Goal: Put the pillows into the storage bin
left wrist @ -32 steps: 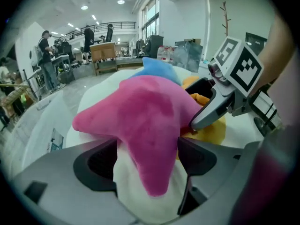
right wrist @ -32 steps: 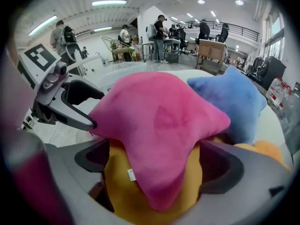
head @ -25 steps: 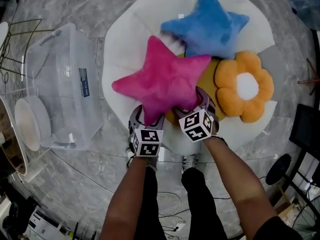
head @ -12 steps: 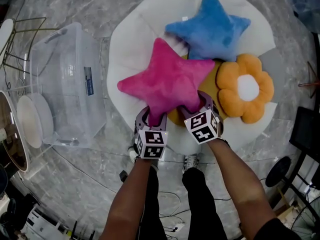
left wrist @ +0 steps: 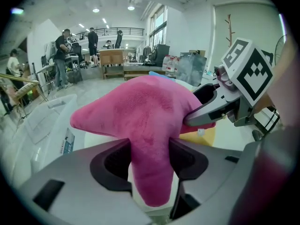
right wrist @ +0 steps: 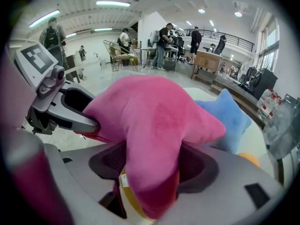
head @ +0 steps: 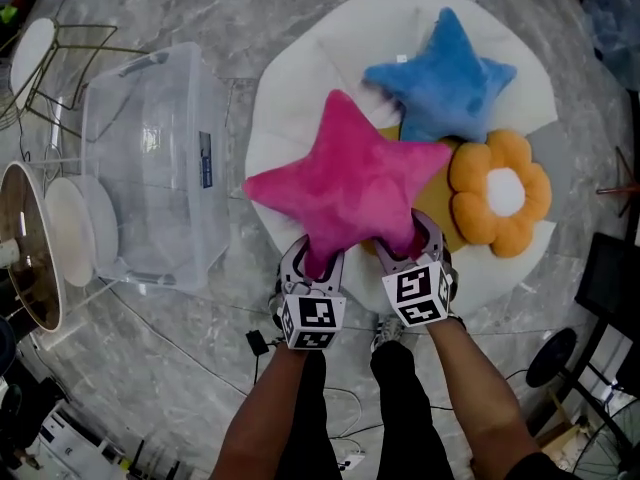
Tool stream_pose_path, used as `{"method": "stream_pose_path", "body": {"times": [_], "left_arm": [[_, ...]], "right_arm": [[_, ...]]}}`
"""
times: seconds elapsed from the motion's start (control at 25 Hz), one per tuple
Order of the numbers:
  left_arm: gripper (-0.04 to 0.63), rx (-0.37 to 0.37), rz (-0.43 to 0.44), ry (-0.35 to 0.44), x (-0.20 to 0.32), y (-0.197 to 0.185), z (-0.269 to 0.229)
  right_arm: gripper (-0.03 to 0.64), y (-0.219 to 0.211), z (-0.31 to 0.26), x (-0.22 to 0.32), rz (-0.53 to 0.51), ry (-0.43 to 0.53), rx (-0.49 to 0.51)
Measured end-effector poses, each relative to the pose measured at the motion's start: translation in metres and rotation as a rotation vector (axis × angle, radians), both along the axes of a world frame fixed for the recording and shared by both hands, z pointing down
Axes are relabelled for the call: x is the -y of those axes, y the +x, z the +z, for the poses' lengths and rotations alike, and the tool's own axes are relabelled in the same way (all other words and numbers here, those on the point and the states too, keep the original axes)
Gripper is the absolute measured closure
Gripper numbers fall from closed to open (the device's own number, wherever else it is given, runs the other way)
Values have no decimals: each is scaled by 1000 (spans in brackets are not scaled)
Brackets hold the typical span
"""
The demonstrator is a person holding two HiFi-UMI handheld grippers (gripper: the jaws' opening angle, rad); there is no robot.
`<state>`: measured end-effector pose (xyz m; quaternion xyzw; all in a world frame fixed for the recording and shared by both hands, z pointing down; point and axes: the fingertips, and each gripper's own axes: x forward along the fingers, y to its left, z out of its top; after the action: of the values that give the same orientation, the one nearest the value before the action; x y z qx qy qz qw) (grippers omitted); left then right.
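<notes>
A pink star pillow (head: 350, 188) hangs lifted above the white round table (head: 290, 118), held by two of its near points. My left gripper (head: 318, 260) is shut on the lower-left point (left wrist: 150, 168); its jaws closed in during the last second. My right gripper (head: 405, 246) is shut on the lower-right point (right wrist: 150, 168), closed in likewise. A blue star pillow (head: 445, 78) and an orange flower pillow (head: 500, 188) lie on the table behind. The clear storage bin (head: 150, 158) stands open on the floor to the left.
A yellow flat pillow (head: 435, 203) lies under the flower pillow. A white round lid or plate (head: 75, 233) and a wire-frame stand (head: 55, 68) sit left of the bin. Black equipment (head: 605, 268) stands at the right edge. People stand far off in the hall (left wrist: 61, 55).
Both grippers closed on the pink star's near points and rose with it; the pillow now hangs off the table. The view has shifted, so the bin and table sit further right.
</notes>
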<state>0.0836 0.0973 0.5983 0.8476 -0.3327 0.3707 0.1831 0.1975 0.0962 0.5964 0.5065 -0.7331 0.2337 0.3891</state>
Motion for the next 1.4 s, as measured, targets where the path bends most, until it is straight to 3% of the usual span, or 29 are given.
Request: {"method": "stream_pose_path", "body": {"times": [0.32, 0.68, 1.2, 1.4], "left_arm": [[351, -25, -107, 57, 27, -80, -39], [350, -8, -296, 95, 52, -215, -73], [350, 24, -515, 59, 75, -428, -61], [351, 43, -587, 28, 81, -480, -40]], "right_arm": [[277, -80, -43, 39, -115, 78, 20], [275, -218, -72, 81, -302, 135, 61], [270, -441, -67, 128, -556, 141, 48], [264, -502, -50, 145, -644, 137, 20]]}}
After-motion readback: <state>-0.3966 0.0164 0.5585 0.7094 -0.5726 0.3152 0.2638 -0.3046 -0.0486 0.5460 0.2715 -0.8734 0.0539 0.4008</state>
